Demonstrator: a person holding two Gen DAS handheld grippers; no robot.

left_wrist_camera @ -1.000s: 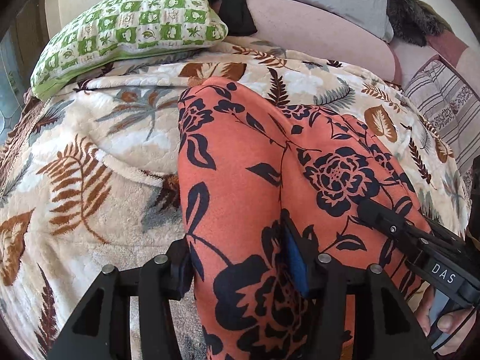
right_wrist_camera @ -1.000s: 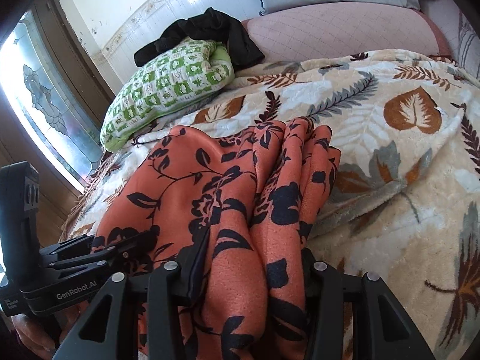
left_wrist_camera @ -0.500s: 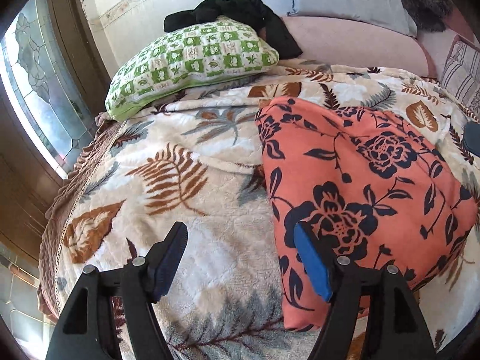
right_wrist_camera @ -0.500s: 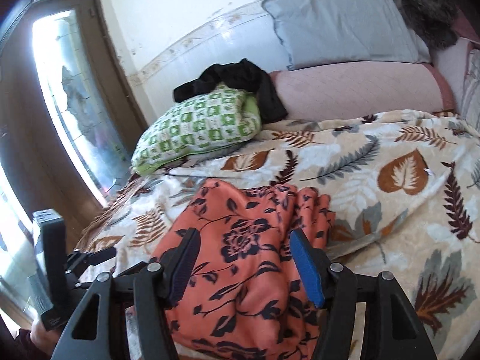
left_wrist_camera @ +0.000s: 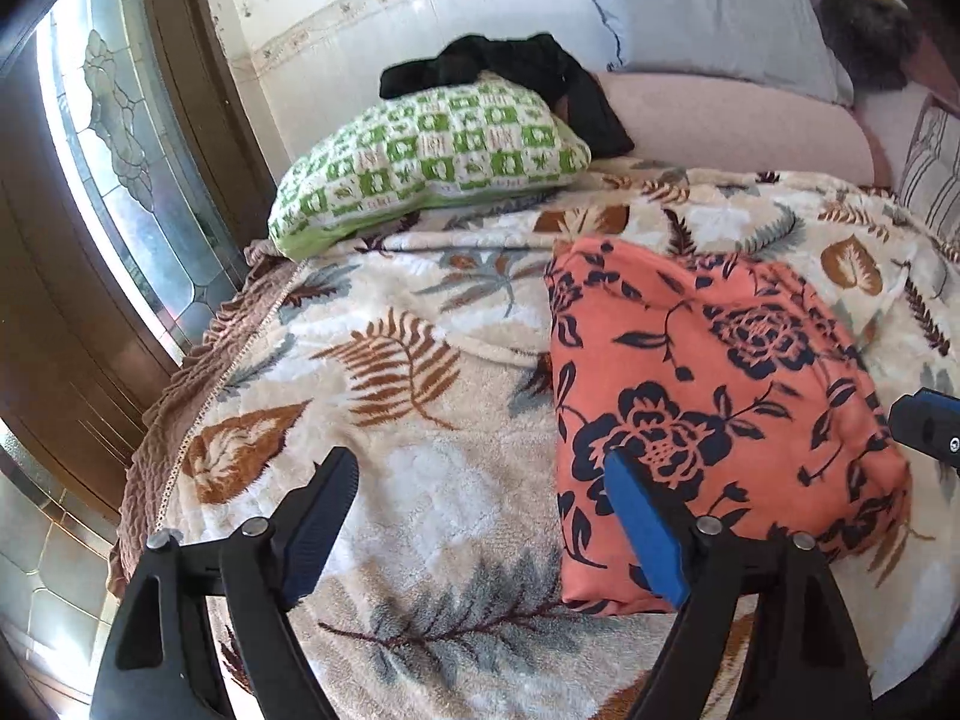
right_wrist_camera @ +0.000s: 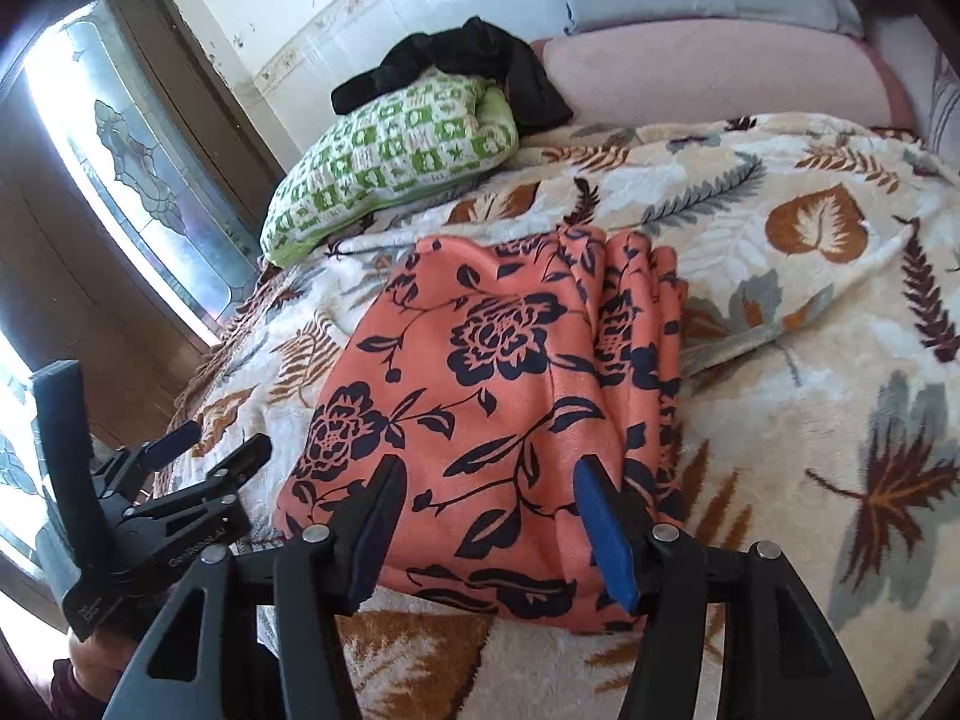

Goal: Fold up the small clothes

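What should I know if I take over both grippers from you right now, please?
Left gripper: open, nothing between the jaws, which have just been opening; it is off the garment's left edge, over the leaf-print blanket.
Right gripper: open, jaws just widened, hovering over the near edge of the garment without pinching it.
Orange floral garment: lies folded into a compact bundle on the blanket, with bunched pleats along its right side.
Done: this piece looks folded and released.
Left: perhaps tidy the pleated edge. A black garment lies on the green checked pillow, unfolded; it may be next.
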